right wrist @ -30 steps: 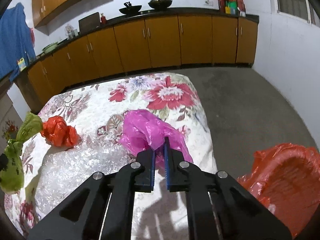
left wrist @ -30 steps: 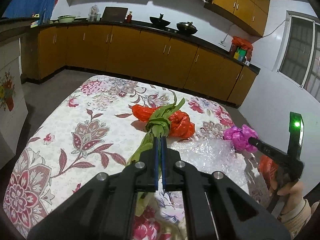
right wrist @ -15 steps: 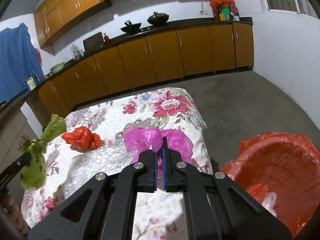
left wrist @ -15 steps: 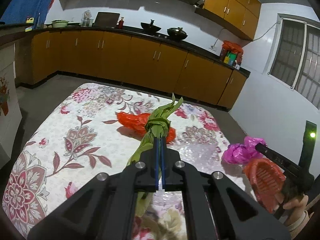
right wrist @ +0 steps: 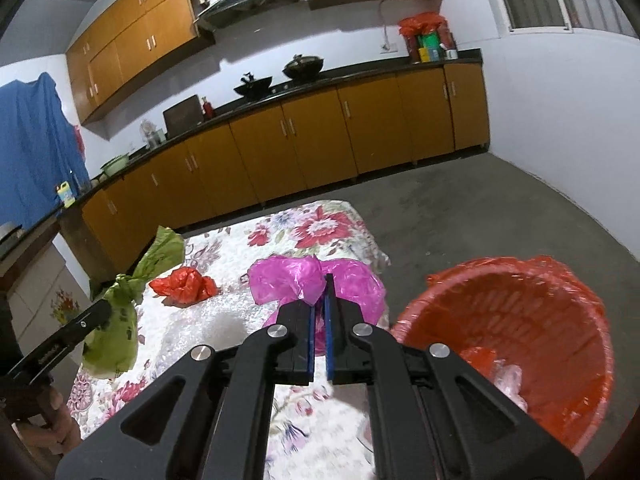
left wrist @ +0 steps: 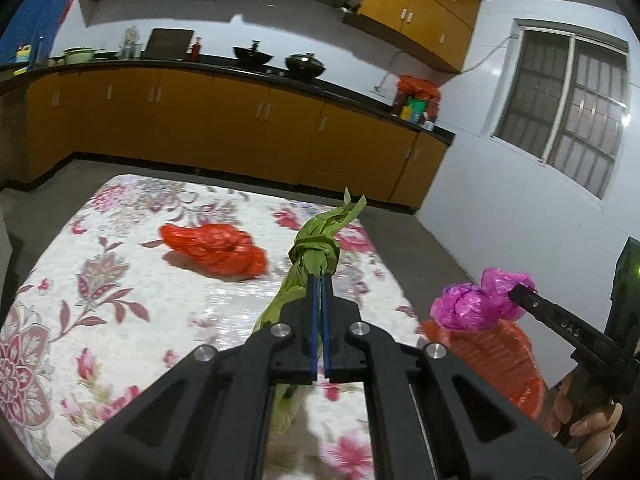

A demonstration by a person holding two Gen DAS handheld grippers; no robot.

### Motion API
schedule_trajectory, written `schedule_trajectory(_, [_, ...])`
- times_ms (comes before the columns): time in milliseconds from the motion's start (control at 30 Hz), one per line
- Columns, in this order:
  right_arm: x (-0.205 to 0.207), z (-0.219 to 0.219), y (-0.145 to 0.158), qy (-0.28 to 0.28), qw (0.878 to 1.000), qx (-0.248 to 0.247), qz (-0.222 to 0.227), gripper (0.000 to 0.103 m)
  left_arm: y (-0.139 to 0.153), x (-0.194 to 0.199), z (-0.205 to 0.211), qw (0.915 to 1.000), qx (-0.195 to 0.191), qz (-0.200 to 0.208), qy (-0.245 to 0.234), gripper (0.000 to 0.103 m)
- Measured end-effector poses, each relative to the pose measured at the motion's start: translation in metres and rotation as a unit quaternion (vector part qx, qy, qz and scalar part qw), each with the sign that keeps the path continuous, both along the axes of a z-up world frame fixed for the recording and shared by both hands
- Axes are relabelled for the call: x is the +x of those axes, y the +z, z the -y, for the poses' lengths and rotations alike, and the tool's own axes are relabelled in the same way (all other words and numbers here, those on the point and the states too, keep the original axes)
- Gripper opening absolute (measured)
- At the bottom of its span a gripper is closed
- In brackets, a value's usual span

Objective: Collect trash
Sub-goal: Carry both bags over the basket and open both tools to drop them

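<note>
1. In the left wrist view, the left tongs [left wrist: 320, 280] are sitting at centre frame, clenched on the knotted green plastic bag [left wrist: 308, 268]; the bag's lower part is disappearing behind the black tong body, so its full length is hidden.
2. In the right wrist view, the right tongs [right wrist: 319, 280] are at centre frame, clamped on the crumpled magenta plastic bag [right wrist: 288, 280]; part of that bag is hanging down behind the tong body and cannot be made out.
3. The same magenta bag is showing at the right of the left wrist view, pinched at the tip of the right tongs, above the rim of the red plastic mesh basket lined with a red bag [right wrist: 520, 320]. The basket is standing on the grey floor just beside the table's right edge, and the frame is cutting off its lower right side.
4. Inside the basket, pale crumpled pieces are lying at the bottom; what they are is too blurred to tell.
5. A crumpled red plastic bag [left wrist: 216, 248] is lying on the floral tablecloth of the table [left wrist: 100, 280], left of centre in the left wrist view.
6. A clear, shiny plastic sheet [right wrist: 200, 320] is spreading over the middle of the table; its edges are hard to trace against the pattern.
7. Fingers of the person's right hand [left wrist: 580, 420] are showing at the lower right of the left wrist view, cut off by the frame edge.
</note>
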State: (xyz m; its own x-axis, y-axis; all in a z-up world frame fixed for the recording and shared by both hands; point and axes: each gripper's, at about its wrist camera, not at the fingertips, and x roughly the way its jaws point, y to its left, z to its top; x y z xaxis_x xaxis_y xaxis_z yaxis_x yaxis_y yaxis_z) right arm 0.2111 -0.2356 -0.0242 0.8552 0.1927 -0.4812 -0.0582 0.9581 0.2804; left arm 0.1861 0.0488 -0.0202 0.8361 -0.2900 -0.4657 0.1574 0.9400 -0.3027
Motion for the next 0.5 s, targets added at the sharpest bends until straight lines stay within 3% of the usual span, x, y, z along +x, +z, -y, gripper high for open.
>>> schedule_trajectory(500, [-0.052, 0.05, 0.013, -0.075, 0.997, -0.01, 0.013, 0.004, 0.017, -0.017, 0.071, 0.9964, -0.013, 0.011, -0.083, 0.003])
